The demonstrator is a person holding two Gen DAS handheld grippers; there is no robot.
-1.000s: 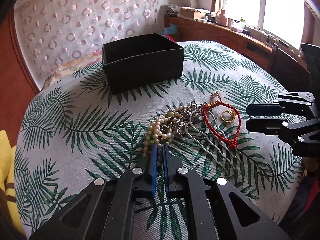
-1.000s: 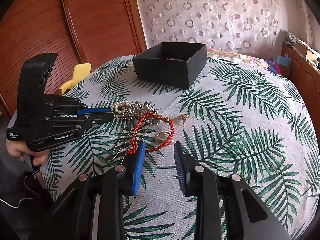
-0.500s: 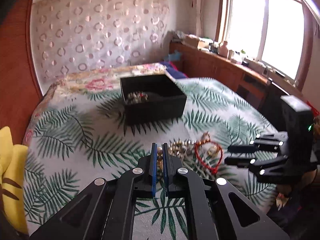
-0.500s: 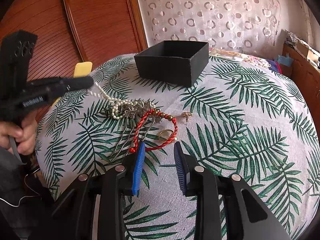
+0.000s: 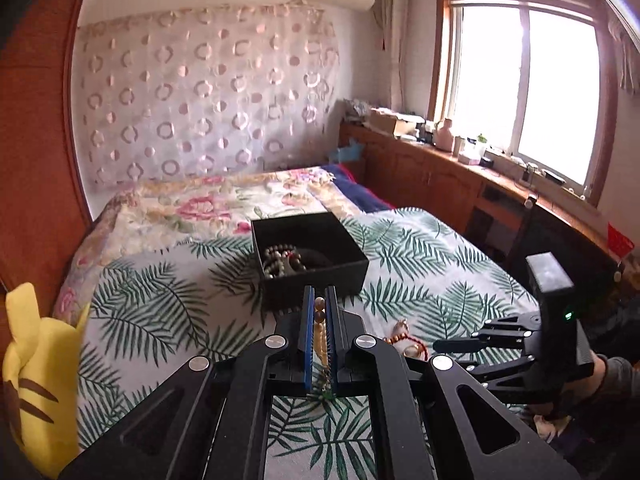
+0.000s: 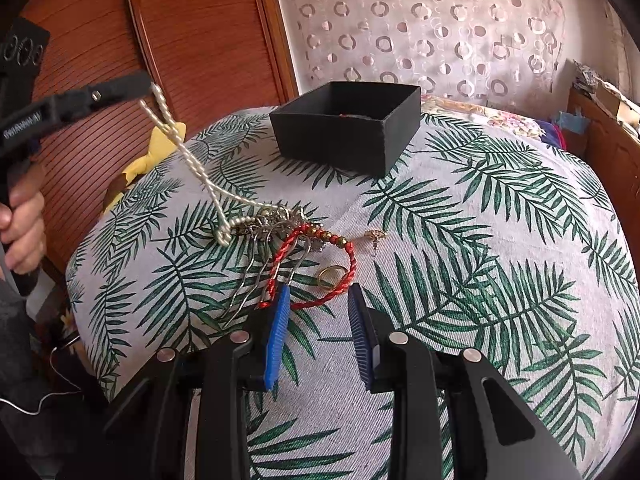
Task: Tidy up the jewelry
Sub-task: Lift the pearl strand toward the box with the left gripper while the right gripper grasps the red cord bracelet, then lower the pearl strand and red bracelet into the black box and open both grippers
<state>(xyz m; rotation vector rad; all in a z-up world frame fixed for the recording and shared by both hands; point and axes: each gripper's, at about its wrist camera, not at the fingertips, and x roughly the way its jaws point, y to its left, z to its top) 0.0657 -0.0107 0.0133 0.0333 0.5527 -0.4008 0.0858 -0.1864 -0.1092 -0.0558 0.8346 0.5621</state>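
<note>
A: Left gripper (image 5: 319,312) clamped on the cream pearl bead necklace (image 6: 188,156); strand lifted, lower loop seemingly touching the leaf-print cloth (image 6: 480,240).

B: Right gripper (image 6: 318,322), jaws apart, holds nothing, just above the red braided cord bracelet (image 6: 352,256). Black open cardboard box (image 6: 348,124) behind.

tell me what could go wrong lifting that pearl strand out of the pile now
1. The pearl necklace is pinched in the left claw, but its lower end lies in the silver hairpins. Pulling higher may drag them along, or strain the strand.
2. The red cord bracelet overlaps those pins, so it and the gold ring could shift.
3. The black box already holds beads; a long dangling strand could drape over its rim.
</note>
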